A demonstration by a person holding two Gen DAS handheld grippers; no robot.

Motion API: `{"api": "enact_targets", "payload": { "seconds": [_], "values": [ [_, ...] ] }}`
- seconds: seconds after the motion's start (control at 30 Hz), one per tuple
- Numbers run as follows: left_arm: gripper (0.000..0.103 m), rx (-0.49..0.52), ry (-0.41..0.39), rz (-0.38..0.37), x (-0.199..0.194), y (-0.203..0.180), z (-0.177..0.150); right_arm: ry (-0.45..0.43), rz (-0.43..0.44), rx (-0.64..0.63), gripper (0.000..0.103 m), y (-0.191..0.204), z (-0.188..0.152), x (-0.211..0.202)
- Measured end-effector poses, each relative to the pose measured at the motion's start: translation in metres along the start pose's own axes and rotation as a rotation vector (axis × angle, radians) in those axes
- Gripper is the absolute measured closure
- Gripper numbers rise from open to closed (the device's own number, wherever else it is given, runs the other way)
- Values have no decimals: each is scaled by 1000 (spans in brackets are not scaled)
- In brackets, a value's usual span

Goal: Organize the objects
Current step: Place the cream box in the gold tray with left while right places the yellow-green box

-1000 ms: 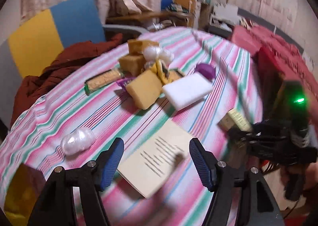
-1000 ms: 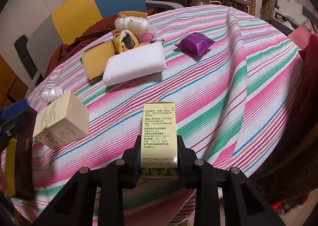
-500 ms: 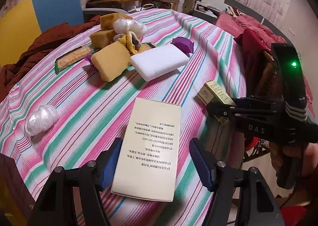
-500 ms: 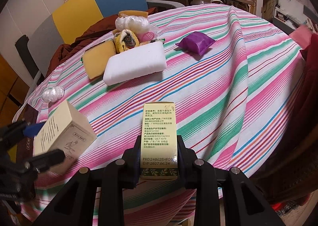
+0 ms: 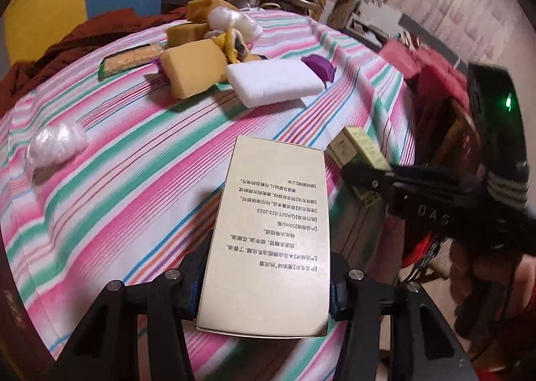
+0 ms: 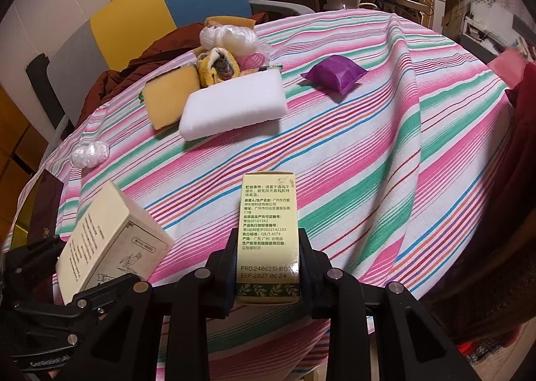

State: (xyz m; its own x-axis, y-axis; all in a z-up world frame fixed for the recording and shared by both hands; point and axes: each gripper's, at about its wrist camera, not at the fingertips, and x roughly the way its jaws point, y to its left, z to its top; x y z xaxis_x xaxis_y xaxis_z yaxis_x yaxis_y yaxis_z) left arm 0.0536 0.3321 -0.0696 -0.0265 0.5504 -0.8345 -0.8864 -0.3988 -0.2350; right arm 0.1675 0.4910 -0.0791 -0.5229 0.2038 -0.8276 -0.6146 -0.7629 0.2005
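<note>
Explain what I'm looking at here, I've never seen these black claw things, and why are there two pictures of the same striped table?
Each picture comes from a camera on a hand-held two-finger gripper that a person carries, one per hand; there is no robot arm. The left gripper is closed on a large cream box. The right gripper is closed on a slimmer yellow-green box. Each camera also catches the other gripper at its edge. On the striped tablecloth lie a white foam block, a yellow sponge, a purple packet, a small clear plastic bundle and a mixed pile behind them.
</note>
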Motion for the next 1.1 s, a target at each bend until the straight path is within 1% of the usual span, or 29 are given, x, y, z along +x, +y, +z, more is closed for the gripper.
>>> {"api": "enact_targets", "payload": {
  "seconds": [0.17,0.37,0.53,0.73,0.87,0.97,1.1],
  "values": [
    [50,-90,-72,0,-20,10,-12,3,21,-20,73,12,-2,-3],
    [50,-109,-147,60,-48,11,-26,1,48,-62,73,33,-4,-9],
    [50,-164,-199,104,-78,26,-40,-10,96,-105,73,62,-1,-21],
    [50,-265,-254,175,-116,59,-65,-29,176,-180,73,116,3,-35],
    [50,-371,-290,205,-140,90,-90,-24,248,-250,73,166,0,-41],
    [50,-435,-318,259,-161,113,-110,-12,285,-305,73,201,-6,-42],
    [50,-516,-339,310,-182,142,-132,1,350,-374,73,251,-15,-44]
  ]
}}
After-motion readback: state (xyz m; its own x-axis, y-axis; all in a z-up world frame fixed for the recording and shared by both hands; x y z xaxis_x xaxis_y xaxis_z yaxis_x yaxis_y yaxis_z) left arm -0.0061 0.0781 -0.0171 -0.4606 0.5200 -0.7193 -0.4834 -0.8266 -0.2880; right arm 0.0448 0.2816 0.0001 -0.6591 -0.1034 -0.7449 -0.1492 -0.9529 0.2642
